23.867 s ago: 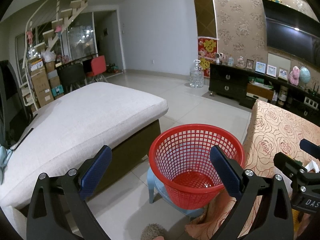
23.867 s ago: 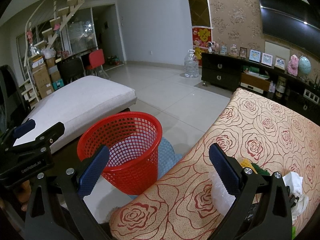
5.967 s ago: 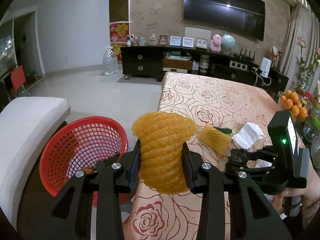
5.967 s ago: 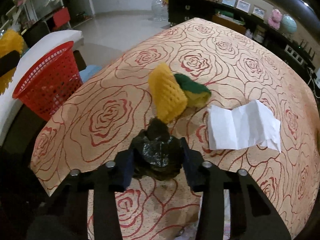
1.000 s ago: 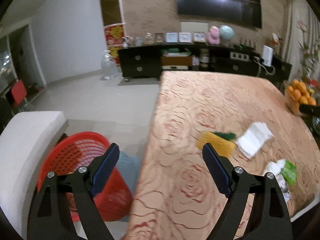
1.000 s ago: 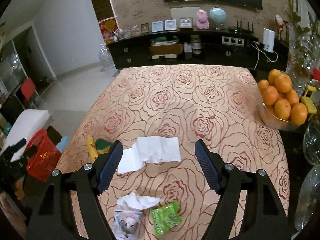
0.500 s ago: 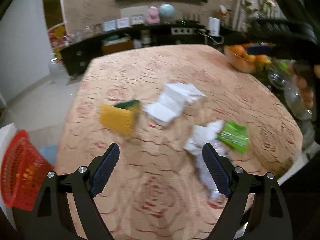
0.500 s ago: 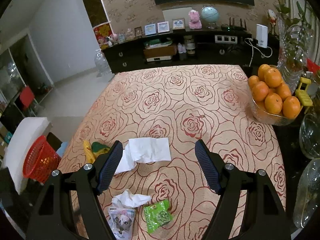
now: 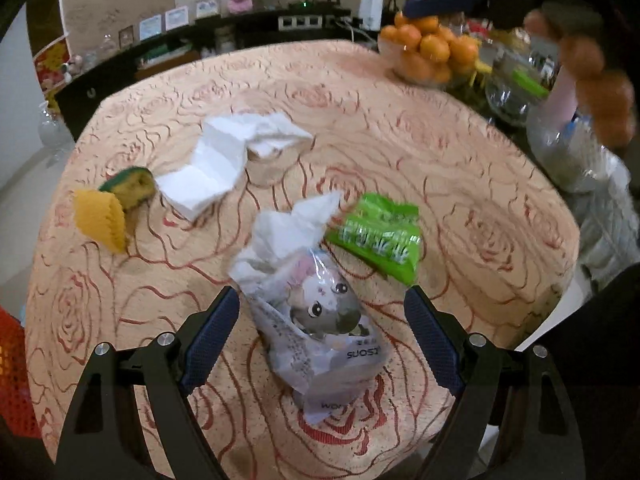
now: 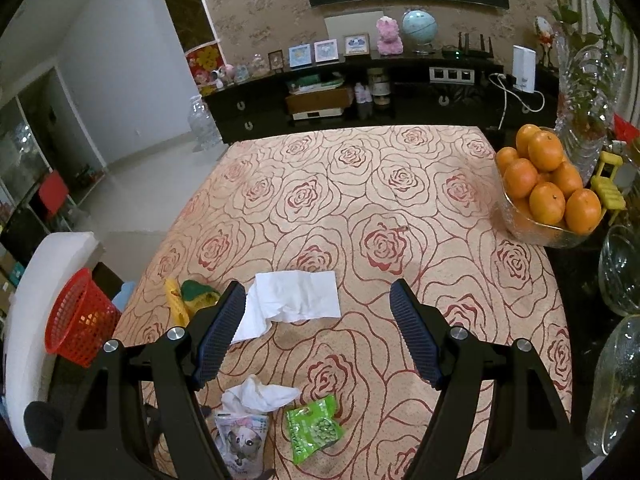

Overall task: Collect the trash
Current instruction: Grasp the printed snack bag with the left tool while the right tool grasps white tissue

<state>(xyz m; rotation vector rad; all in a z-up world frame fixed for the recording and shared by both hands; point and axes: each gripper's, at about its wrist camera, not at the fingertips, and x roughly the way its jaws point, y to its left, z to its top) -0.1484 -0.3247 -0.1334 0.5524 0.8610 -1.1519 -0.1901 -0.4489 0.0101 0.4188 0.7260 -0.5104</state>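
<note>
My left gripper [image 9: 322, 334] is open, low over the rose-patterned table [image 9: 400, 128], its fingers either side of a clear plastic bag with a cartoon animal print [image 9: 320, 320] and a crumpled white tissue [image 9: 288, 232] at its top. A green snack packet [image 9: 376, 236], an unfolded white napkin [image 9: 228, 160], a yellow foam net [image 9: 100, 216] and a green sponge [image 9: 132, 184] lie beyond. My right gripper [image 10: 318, 328] is open and empty, high above the table, over the napkin [image 10: 296, 296]. The red basket [image 10: 80, 320] stands on the floor at the table's left.
A glass bowl of oranges [image 10: 548, 196], glass vases [image 10: 588, 92] and glass bowls [image 10: 620, 268] stand along the table's right edge. A white cushioned bench [image 10: 44, 264] sits behind the basket. A dark TV cabinet [image 10: 360, 92] runs along the far wall.
My left gripper has swung right from the basket and dropped low over the table, ending around the printed plastic bag. My right gripper has stayed high, drifting slightly.
</note>
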